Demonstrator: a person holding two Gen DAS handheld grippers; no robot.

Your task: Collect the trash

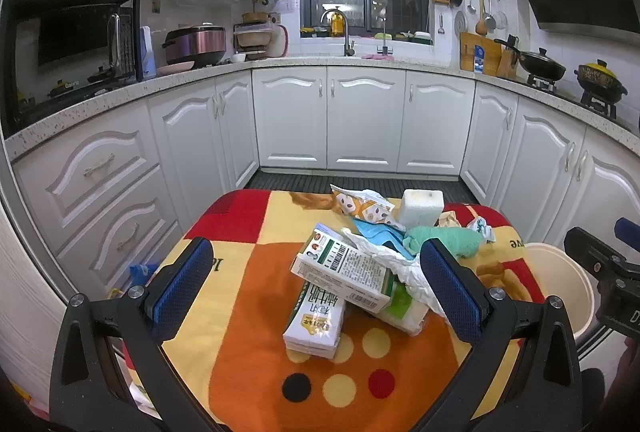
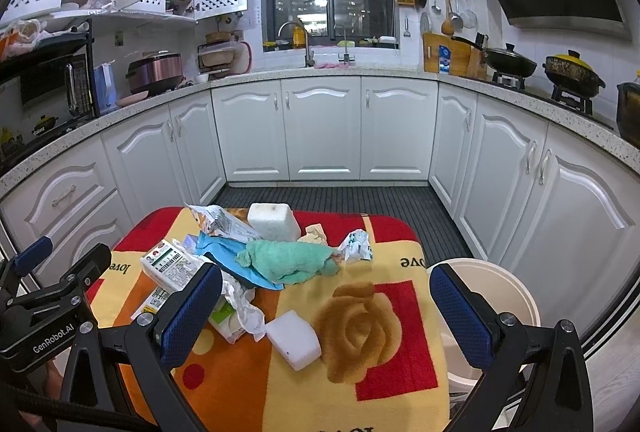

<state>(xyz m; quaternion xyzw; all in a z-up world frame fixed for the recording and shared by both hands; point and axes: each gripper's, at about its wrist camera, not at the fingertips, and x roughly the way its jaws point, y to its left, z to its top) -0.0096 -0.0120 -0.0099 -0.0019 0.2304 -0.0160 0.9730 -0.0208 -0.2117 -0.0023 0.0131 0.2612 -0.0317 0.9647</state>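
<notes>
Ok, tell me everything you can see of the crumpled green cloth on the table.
The crumpled green cloth is a mint-green towel-like rag with a fuzzy, terry-looking surface, bunched into a long lump lying roughly left to right. It sits near the far middle of the patterned tablecloth, on top of a flat blue packet, just in front of the white foam block. A small crumpled white wrapper lies by its right end. Neither gripper touches it.
</notes>
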